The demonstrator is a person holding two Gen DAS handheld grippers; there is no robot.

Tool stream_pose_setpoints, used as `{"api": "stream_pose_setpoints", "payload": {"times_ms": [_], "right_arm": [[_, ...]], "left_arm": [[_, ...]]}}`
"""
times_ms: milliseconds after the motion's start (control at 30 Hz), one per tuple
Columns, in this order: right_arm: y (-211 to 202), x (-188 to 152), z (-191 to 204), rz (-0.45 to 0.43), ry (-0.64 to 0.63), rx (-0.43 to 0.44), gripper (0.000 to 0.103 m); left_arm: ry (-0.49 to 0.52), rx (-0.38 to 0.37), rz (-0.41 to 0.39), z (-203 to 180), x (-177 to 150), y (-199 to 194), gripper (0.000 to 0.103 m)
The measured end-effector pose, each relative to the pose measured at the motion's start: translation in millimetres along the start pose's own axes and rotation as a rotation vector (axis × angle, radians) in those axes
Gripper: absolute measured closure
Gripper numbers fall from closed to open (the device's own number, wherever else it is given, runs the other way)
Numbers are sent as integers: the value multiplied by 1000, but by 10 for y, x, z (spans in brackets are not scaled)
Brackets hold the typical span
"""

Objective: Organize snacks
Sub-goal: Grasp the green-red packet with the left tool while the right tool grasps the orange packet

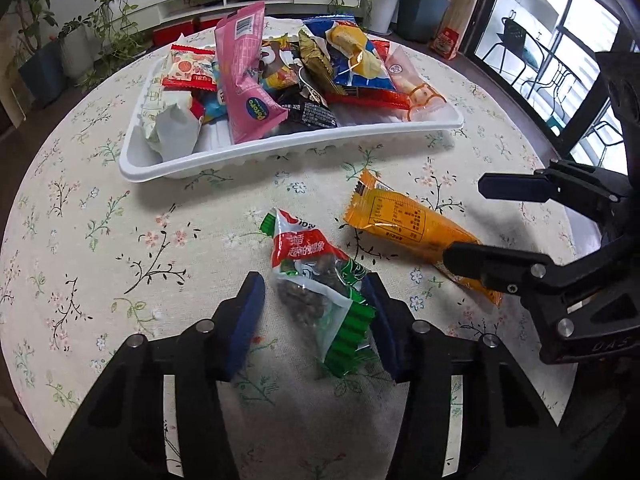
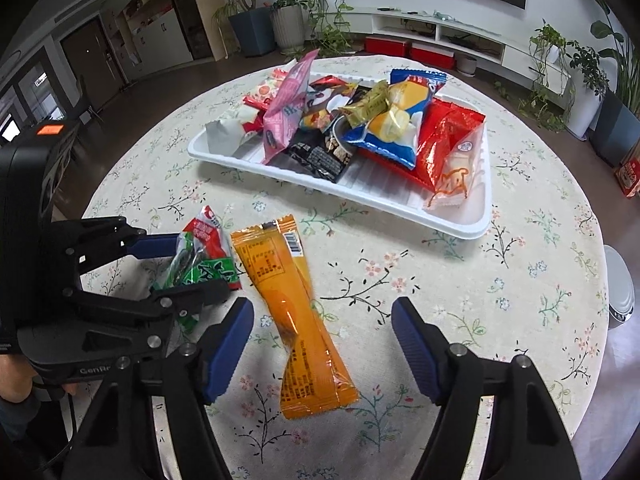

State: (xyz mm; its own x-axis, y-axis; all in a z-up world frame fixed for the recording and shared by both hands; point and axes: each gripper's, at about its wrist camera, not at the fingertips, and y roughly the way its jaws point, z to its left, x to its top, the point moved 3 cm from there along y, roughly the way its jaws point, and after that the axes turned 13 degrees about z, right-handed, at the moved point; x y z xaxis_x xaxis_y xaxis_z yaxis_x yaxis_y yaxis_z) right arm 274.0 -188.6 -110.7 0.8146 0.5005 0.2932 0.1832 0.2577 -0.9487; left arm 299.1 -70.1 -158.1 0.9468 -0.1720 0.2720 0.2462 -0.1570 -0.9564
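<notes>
A red, green and clear snack packet (image 1: 316, 280) lies on the flowered tablecloth between the fingers of my left gripper (image 1: 316, 292), which is open around it; the right pad touches its green edge. It also shows in the right wrist view (image 2: 204, 260). An orange snack bar packet (image 1: 404, 228) lies to its right; in the right wrist view it (image 2: 296, 312) lies between the fingers of my open right gripper (image 2: 322, 320), nearer the left finger. A white tray (image 1: 280, 152) heaped with several snack packets stands beyond; its rim shows in the right wrist view (image 2: 460, 228).
The round table carries a floral cloth (image 1: 120, 240). Potted plants (image 2: 288, 28), a low white TV cabinet (image 2: 460, 36) and red boxes stand behind it. A small red box (image 1: 446, 42) sits on the floor by the glass doors.
</notes>
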Motion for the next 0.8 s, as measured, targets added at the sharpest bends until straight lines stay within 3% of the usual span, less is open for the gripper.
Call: {"api": "stream_pose_setpoints", "payload": {"times_ms": [367, 567, 800], "right_arm": [[74, 38, 61, 12, -30, -14, 28], [152, 86, 97, 33, -53, -21, 32], [287, 103, 166, 72, -80, -32, 38]], "left_arm": [[-31, -8, 3, 110, 60, -19, 53], [-14, -4, -5, 120, 61, -7, 64], [14, -7, -5, 180, 41, -27, 67]]}}
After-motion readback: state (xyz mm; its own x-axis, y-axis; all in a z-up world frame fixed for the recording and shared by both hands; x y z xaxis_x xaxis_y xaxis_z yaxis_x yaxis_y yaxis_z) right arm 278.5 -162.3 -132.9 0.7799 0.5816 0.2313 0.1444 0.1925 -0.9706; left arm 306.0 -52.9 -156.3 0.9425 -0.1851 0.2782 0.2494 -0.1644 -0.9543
